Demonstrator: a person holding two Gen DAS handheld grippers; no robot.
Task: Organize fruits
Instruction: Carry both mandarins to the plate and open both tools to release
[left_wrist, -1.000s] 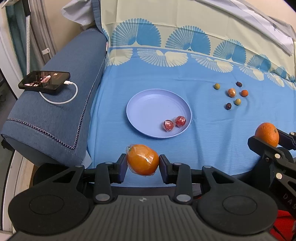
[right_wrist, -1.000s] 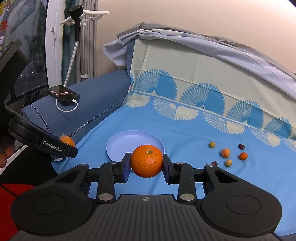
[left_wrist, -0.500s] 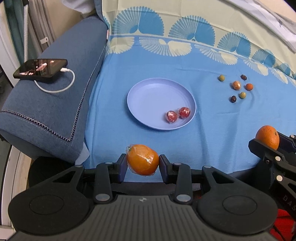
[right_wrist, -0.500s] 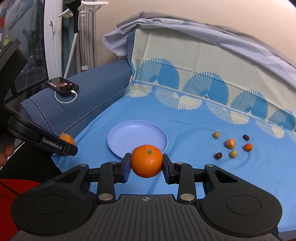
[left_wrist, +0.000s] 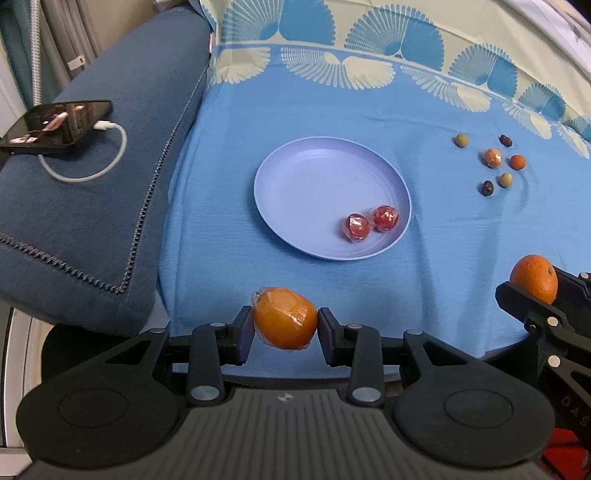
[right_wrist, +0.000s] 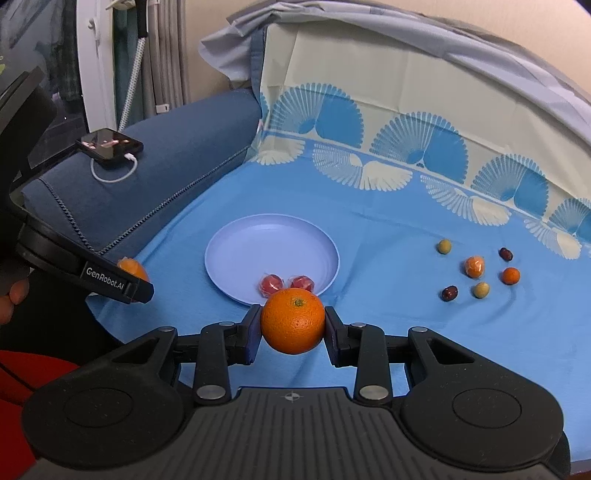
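Note:
My left gripper (left_wrist: 285, 326) is shut on a plastic-wrapped orange (left_wrist: 284, 317), held above the blue cloth's near edge in front of the lilac plate (left_wrist: 303, 184). My right gripper (right_wrist: 292, 328) is shut on a bare orange (right_wrist: 292, 320), held just before the plate's (right_wrist: 240, 251) near rim. The plate holds two wrapped red fruits (left_wrist: 369, 223) at its right side. The right gripper with its orange (left_wrist: 533, 277) shows at the right edge of the left wrist view. The left gripper (right_wrist: 110, 282) shows at the left of the right wrist view.
Several small fruits (left_wrist: 493, 158) lie in a cluster on the cloth right of the plate; they also show in the right wrist view (right_wrist: 476, 269). A phone (left_wrist: 55, 125) with a white cable lies on the blue sofa arm at the left. The patterned backrest rises behind.
Both grippers have moved forward toward the plate, still holding their oranges. The plate and small fruits look nearer and lower in both views.

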